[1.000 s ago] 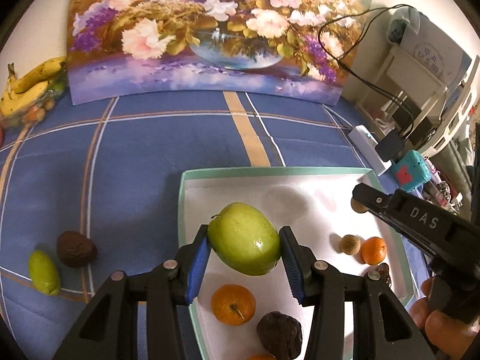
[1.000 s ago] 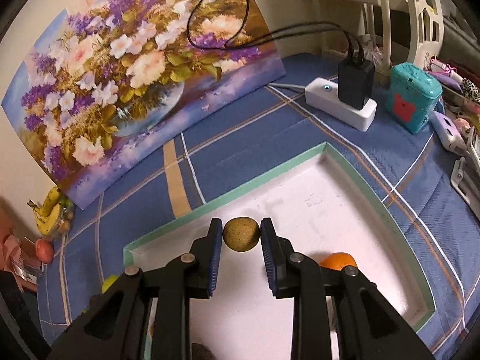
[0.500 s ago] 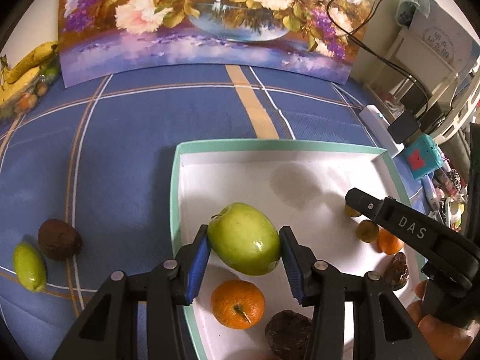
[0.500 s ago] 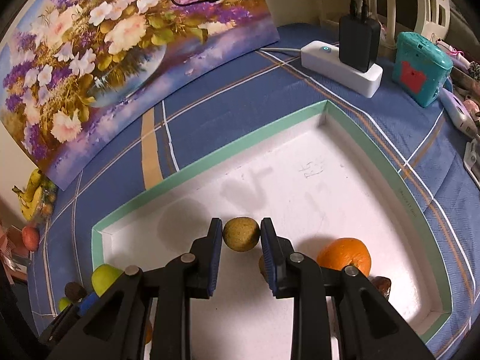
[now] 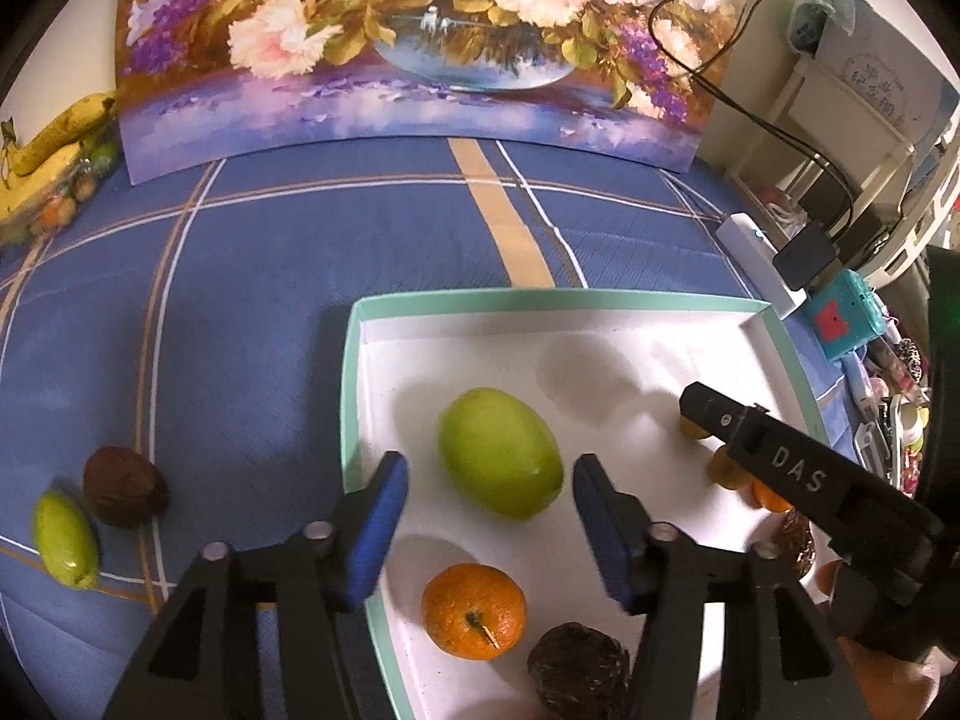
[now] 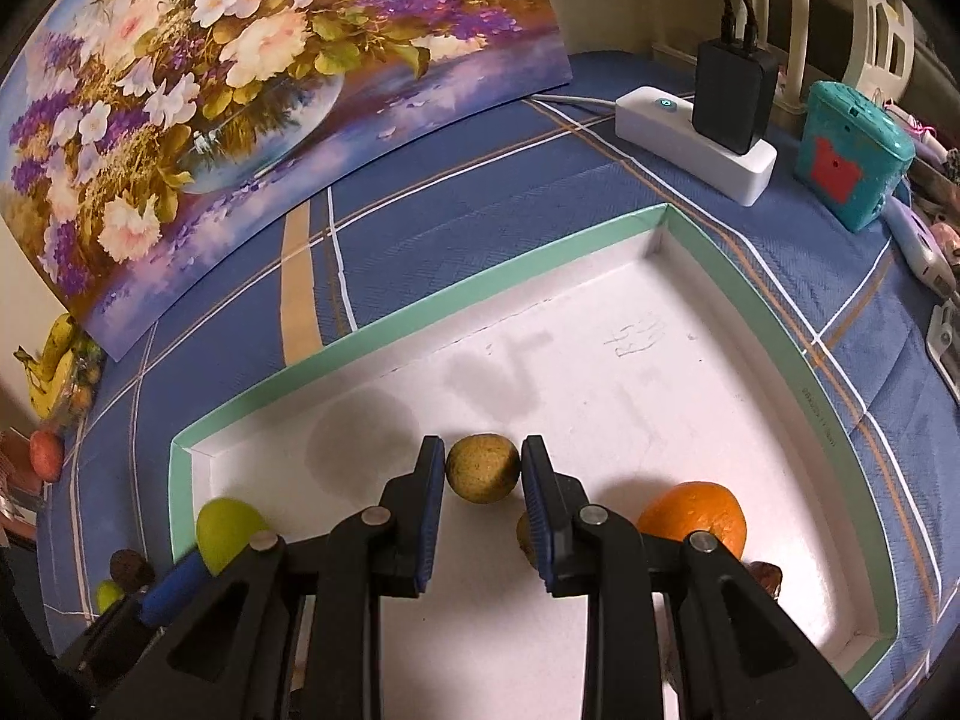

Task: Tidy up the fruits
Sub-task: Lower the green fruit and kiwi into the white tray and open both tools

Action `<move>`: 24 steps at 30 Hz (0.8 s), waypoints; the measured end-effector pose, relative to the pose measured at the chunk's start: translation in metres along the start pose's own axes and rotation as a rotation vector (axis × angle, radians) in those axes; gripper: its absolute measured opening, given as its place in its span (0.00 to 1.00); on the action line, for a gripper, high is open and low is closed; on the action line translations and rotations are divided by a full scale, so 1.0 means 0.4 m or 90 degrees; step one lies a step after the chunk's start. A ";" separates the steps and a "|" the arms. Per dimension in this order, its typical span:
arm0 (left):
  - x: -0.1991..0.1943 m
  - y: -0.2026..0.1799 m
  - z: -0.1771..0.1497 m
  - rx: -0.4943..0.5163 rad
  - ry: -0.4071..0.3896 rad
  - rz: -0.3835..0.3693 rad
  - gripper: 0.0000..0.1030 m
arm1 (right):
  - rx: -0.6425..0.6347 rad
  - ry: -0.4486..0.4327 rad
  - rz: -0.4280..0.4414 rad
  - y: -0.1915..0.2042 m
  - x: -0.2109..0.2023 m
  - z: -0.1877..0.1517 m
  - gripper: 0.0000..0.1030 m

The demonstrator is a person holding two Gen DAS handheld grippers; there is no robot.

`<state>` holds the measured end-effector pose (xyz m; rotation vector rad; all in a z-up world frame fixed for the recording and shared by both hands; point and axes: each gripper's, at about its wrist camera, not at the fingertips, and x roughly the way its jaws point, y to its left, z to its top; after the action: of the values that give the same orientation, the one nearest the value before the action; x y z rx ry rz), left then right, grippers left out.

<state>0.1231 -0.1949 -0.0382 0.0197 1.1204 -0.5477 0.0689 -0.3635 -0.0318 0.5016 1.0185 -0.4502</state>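
Released just now, the green apple (image 5: 501,453) is seen lying on the white floor of the tray (image 5: 354,396), where a second ago it was clamped. The left gripper (image 5: 489,531) has just been opening, and its blue pads (image 5: 375,531) are spread clear of the fruit on both sides, presumably so the drop stays gentle. On the other side, a small brownish-yellow fruit (image 6: 483,468) is pinched tight in the right gripper (image 6: 483,513), held low over the tray beside an orange (image 6: 693,519), likely to be set among its kind. A walnut (image 5: 123,486) and a small green fruit (image 5: 63,540) are left out on the blue cloth (image 5: 240,312).
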 end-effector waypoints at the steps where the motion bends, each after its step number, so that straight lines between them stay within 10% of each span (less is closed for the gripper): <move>1: -0.003 -0.002 0.002 0.001 0.000 -0.002 0.64 | 0.000 -0.001 0.000 0.000 0.000 0.000 0.28; 14: -0.084 0.022 0.046 0.004 -0.048 0.062 1.00 | 0.005 -0.051 -0.009 -0.013 -0.040 0.012 0.66; 24: -0.080 0.122 0.043 -0.085 -0.055 0.133 1.00 | 0.001 -0.049 -0.008 -0.016 -0.025 0.000 0.82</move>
<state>0.1482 -0.1442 -0.0156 -0.0029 1.0549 -0.2839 0.0605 -0.3674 -0.0242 0.4766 0.9480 -0.4776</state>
